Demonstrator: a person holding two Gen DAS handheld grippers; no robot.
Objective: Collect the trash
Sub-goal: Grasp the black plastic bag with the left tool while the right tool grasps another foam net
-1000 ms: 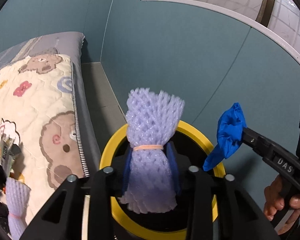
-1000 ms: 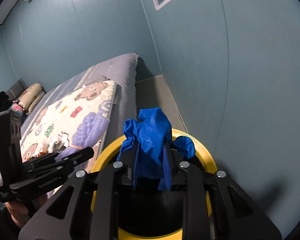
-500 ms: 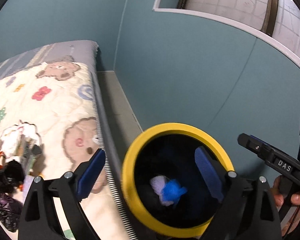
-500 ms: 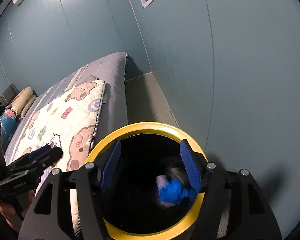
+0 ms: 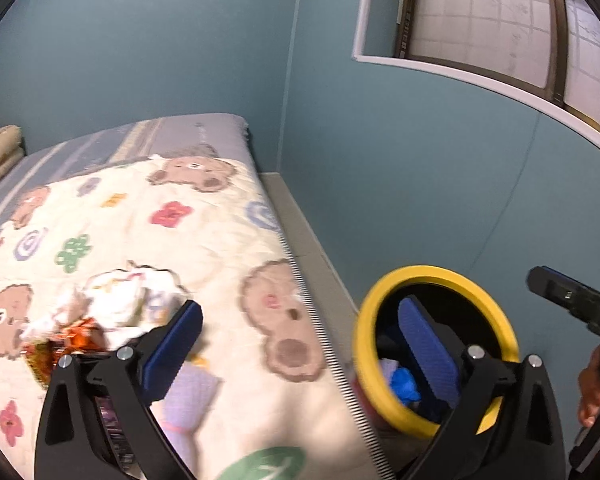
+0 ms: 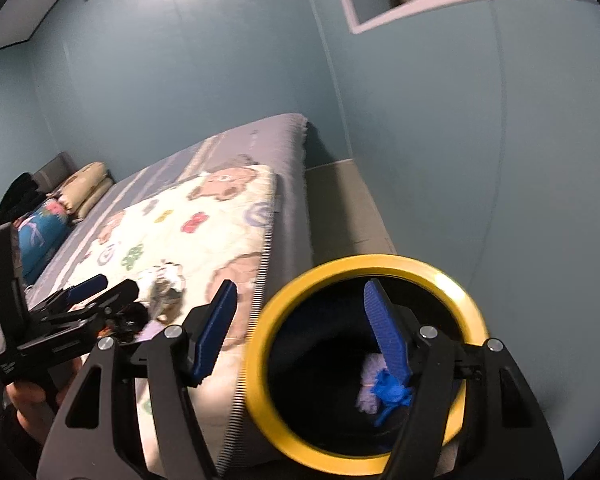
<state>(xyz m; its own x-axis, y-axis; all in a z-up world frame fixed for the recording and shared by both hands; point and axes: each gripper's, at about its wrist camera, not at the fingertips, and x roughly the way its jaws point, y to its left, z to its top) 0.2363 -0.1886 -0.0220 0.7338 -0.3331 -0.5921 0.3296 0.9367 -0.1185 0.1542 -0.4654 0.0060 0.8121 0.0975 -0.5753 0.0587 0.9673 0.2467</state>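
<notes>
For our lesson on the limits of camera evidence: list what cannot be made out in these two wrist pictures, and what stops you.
- Trash pile on the quilt, left wrist view: motion blur and the left gripper hide what the pieces are.
- Bin bottom, right wrist view: dark; only the purple net and blue glove show.
- Right gripper: its finger covers part of the bin's contents.
- Window, left wrist view: cut by the edge.

One yellow-rimmed bin (image 6: pixel 364 266); two scraps inside: one blue glove (image 6: pixel 392 390), one purple foam net (image 6: pixel 370 384); one bed (image 5: pixel 188 132)
</notes>
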